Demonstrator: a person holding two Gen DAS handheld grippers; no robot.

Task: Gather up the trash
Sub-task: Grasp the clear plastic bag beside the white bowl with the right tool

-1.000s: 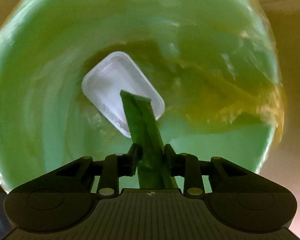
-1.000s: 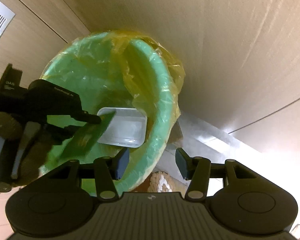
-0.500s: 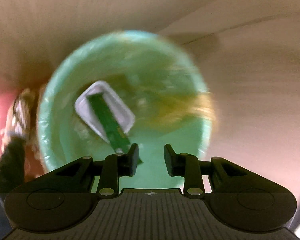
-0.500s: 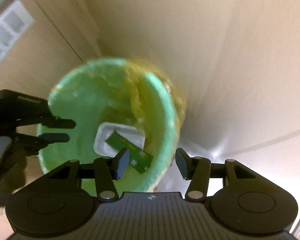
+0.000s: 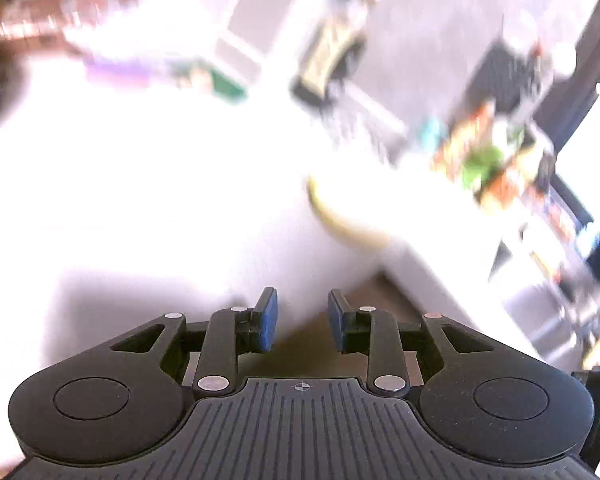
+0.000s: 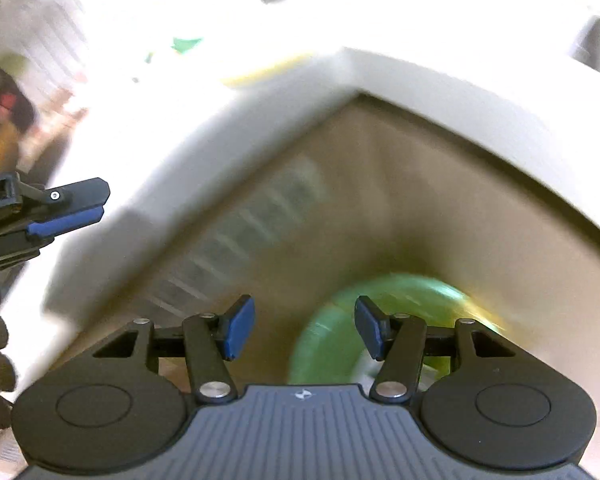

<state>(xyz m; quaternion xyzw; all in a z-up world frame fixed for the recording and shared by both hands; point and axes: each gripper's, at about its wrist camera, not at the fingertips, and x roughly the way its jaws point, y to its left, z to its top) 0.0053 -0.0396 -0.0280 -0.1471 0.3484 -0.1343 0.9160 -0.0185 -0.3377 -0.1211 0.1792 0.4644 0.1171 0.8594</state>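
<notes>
Blur hides our white worktop (image 5: 140, 200); both grippers, left gripper (image 5: 302, 320) and right gripper (image 6: 304, 332), empty, right jaws opening; we risk misjudging the yellow banana peel (image 5: 340, 220).

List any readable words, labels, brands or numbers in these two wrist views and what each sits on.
"AI": partial white lettering on the left gripper body, cut off at the right wrist view's edge.
Packages on the white counter: too blurred to read.
No other legible text.

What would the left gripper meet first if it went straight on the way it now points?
Probably the edge of the white counter: the left gripper, empty, jaws apart, points at it. Blur and glare leave depth unclear.
</notes>
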